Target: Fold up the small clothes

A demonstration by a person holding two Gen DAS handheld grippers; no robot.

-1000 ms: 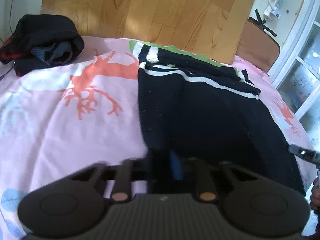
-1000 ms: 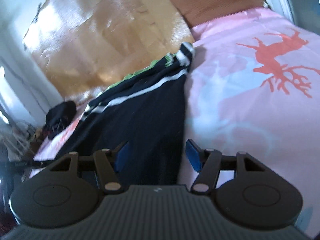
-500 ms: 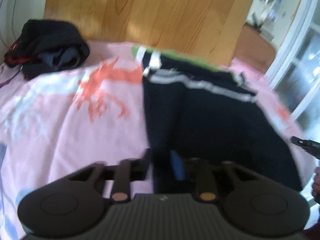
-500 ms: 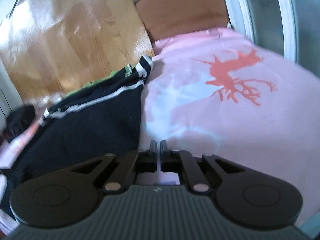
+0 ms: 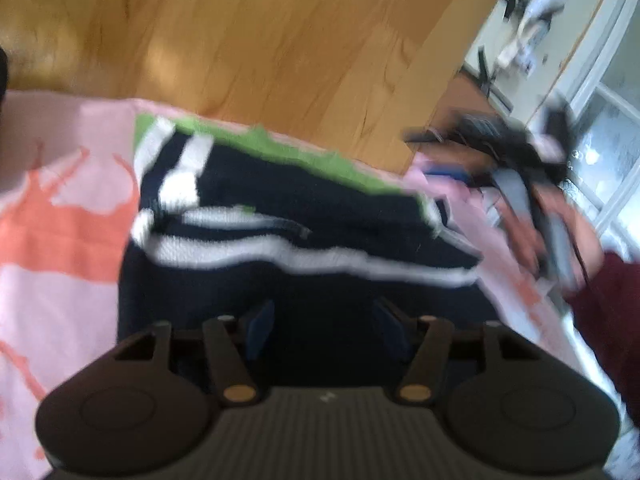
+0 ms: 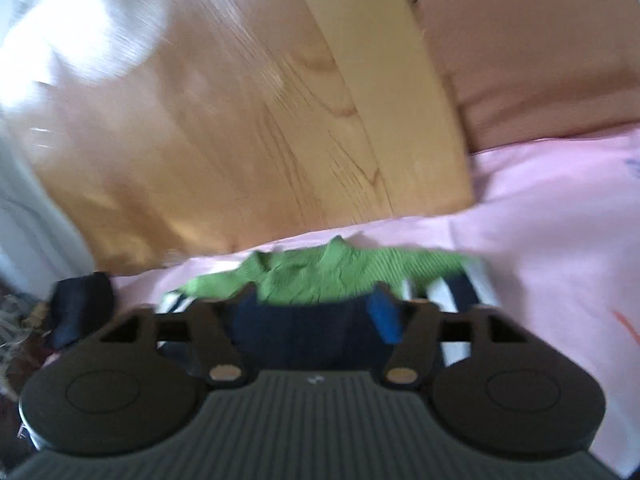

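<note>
A small dark navy knit sweater (image 5: 304, 240) with white stripes and a green band lies folded on the pink bedsheet (image 5: 60, 280). My left gripper (image 5: 326, 324) is open, its blue pads spread just above the sweater's near part. In the right wrist view the sweater's green band (image 6: 320, 276) and navy body lie right in front of my right gripper (image 6: 312, 312), which is open with the cloth between its spread fingers. The right gripper and the hand holding it also show at the right of the left wrist view (image 5: 532, 200). Both views are blurred.
A wooden headboard (image 5: 260, 40) stands behind the bed. A brown cushion (image 6: 528, 52) sits at the far right corner. A dark pile of clothes (image 6: 80, 312) lies at the left edge of the bed. A window (image 5: 608, 128) is on the right.
My left gripper opened and let go of the sweater's edge after carrying it toward the headboard. My right gripper shut, then opened again and moved over to the sweater's green end.
</note>
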